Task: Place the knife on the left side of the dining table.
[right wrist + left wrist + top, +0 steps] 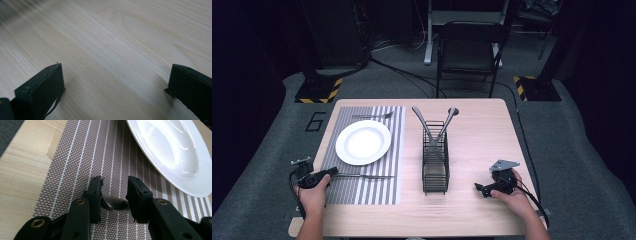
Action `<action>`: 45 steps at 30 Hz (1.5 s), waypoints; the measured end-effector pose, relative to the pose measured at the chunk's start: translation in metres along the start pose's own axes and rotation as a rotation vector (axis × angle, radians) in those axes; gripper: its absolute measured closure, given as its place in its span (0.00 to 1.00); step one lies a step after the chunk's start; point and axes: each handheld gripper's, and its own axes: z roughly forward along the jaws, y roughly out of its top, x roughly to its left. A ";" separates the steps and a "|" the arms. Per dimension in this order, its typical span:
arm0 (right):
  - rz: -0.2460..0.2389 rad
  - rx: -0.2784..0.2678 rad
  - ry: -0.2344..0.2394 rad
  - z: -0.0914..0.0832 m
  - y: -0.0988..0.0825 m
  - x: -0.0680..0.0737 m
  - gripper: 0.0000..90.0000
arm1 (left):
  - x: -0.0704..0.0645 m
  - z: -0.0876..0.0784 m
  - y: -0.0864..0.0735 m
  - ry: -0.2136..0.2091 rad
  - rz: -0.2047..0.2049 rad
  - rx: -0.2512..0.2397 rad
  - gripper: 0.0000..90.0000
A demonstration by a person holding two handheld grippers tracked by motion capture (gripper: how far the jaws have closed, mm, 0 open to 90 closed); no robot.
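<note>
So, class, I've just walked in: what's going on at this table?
A person is laying a place setting. The left gripper is closed on the handle of a utensil lying on the striped placemat beside the white plate. The right gripper rests open on the bare table, near the wire caddy.

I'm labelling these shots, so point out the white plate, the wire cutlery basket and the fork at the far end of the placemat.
plate (363,142), high view, centre of its well.
cutlery basket (435,172), high view, middle of its wire side.
fork (373,116), high view, middle of its handle.
</note>
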 end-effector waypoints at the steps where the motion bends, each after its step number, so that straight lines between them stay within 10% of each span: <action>1: 0.000 0.000 0.000 0.000 0.000 0.000 0.00 | 0.000 0.000 0.000 0.000 0.000 0.000 0.72; 17: 0.000 0.000 0.000 0.000 0.000 0.000 0.00 | -0.003 -0.009 0.003 -0.004 0.048 -0.044 0.68; 29: 0.000 0.000 0.000 0.000 0.000 0.000 0.00 | -0.046 -0.011 -0.004 -0.041 0.280 -0.024 0.63; 45: 0.000 0.000 0.000 0.000 0.000 0.000 0.00 | -0.093 0.003 -0.025 -0.136 0.474 0.045 0.61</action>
